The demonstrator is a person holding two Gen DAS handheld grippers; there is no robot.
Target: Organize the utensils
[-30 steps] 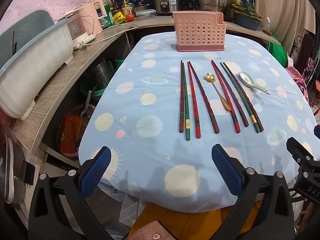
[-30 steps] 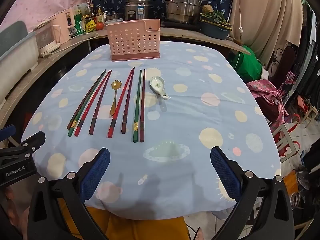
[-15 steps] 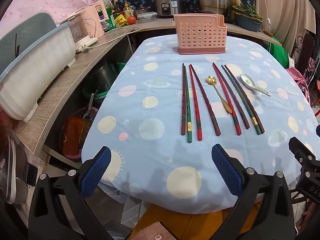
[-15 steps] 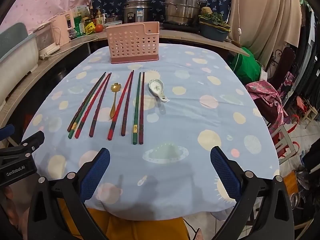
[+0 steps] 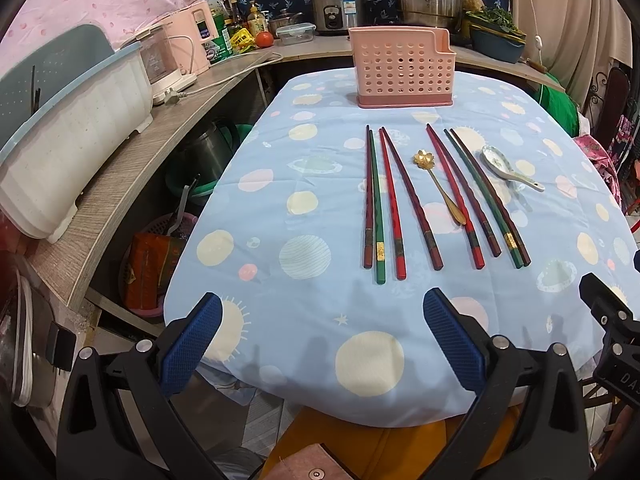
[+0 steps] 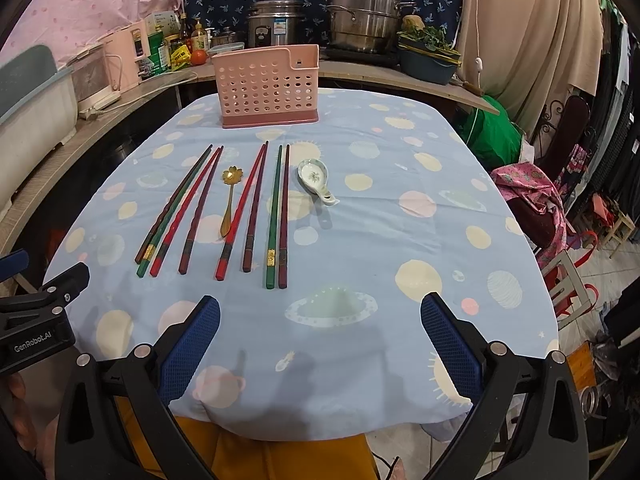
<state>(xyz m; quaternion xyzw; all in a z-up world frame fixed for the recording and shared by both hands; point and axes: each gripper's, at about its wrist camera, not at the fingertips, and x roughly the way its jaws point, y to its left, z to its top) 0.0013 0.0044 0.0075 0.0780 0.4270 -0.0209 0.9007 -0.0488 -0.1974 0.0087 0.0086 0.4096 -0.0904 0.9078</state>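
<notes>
Chopsticks [image 5: 404,204] lie in a row straight ahead of both tongs, long axes running away toward the pink basket [image 5: 402,68] at the table's far end. Left gripper [image 5: 320,344] and right gripper [image 6: 320,344] hang spread wide and empty at the near edge; the left looks nearer the leftmost pair.

The left gripper [image 5: 320,344], a black frame with blue textured pads [image 5: 190,344], is hovering at the near edge of the worktop with its jaws spread wide and nothing between them. The right gripper [image 6: 320,344], of the same black-and-blue build, is hovering level beside it, its jaws likewise spread wide and gripping nothing. Each is showing at the edge of the other's view.
</notes>
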